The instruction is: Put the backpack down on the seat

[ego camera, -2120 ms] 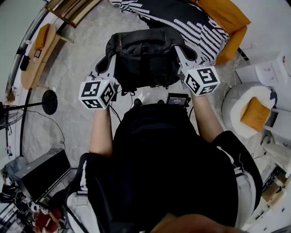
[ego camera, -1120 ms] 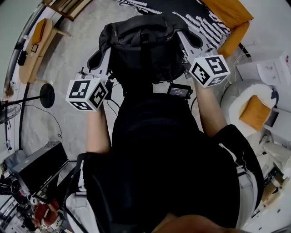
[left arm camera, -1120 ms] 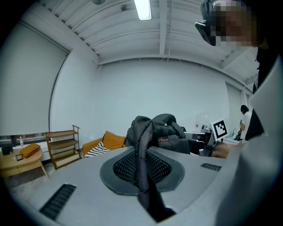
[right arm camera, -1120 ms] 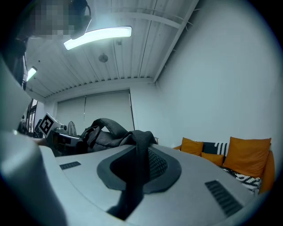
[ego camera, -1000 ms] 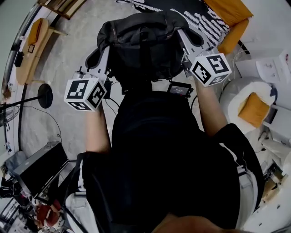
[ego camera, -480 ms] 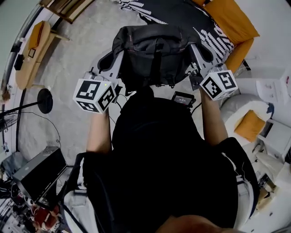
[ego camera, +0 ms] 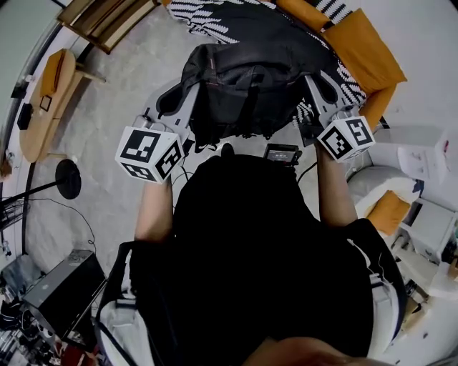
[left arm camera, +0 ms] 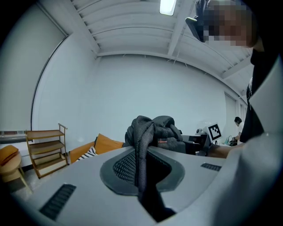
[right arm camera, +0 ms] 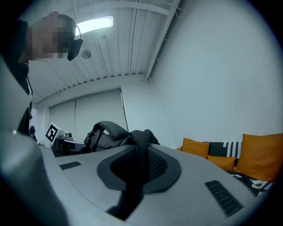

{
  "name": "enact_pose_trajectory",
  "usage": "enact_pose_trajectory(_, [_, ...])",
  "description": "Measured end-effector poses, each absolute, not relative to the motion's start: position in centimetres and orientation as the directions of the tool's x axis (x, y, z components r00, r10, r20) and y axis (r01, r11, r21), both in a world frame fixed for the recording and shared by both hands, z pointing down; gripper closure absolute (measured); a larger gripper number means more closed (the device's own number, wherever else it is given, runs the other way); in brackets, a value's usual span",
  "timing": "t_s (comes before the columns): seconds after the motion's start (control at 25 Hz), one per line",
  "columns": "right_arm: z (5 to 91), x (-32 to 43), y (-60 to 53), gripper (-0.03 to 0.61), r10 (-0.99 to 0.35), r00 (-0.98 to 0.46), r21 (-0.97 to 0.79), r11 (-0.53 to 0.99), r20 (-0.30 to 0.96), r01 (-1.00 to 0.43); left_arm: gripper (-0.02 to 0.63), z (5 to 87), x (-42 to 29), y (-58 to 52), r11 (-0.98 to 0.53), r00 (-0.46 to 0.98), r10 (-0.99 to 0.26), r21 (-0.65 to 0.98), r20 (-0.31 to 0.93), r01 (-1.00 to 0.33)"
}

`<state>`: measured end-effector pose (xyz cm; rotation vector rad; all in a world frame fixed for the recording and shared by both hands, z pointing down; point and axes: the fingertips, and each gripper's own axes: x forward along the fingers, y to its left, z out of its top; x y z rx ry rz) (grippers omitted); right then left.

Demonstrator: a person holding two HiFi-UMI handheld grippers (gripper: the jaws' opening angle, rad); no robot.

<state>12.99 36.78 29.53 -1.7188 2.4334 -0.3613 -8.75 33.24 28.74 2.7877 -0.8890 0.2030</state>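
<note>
Nearest, left gripper (left arm camera: 142,170), fingers (left arm camera: 75,185) clamped tight on a mesh shoulder strap (left arm camera: 141,141); right gripper (right arm camera: 132,170) likewise pinching the other strap (right arm camera: 142,150). Between the two, black backpack (ego camera: 247,75) hanging in the air, clear of the floor (ego camera: 107,121). Just beyond, sofa (ego camera: 361,53) with orange cushions and a black-and-white patterned throw (ego camera: 211,11). Further left, wooden shelf (ego camera: 107,18).
</note>
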Motion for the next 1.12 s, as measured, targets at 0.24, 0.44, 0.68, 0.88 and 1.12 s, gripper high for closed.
enact_pose_trajectory(0.24, [29.8,12.1,30.1,0.529,-0.933,-0.358,-0.273,0.336,0.033,-0.902,0.571,29.1,-9.7,26.7,-0.773,0.789,-0.584,0.165,0.191,-0.612])
enact_pose_trajectory(0.44, [30.9,12.0,26.1,0.529,-0.926,-0.376,-0.300,0.346,0.045,-0.889,0.571,29.8,-9.6,23.2,-0.764,0.768,-0.606,0.115,0.207,-0.634])
enact_pose_trajectory(0.68, [32.9,11.6,21.3,0.529,-0.906,-0.417,-0.321,0.376,0.068,-0.869,0.571,31.7,-10.0,18.8,-0.736,0.745,-0.619,0.149,0.247,-0.660])
enact_pose_trajectory(0.88, [33.5,12.1,16.9,0.529,-0.891,-0.448,-0.330,0.401,0.075,-0.855,0.571,32.3,-9.5,15.1,-0.726,0.734,-0.624,0.147,0.268,-0.672])
enact_pose_trajectory(1.12, [34.0,14.0,10.4,0.529,-0.874,-0.478,-0.338,0.425,0.086,-0.840,0.571,32.8,-7.6,8.7,-0.711,0.722,-0.629,0.162,0.287,-0.684])
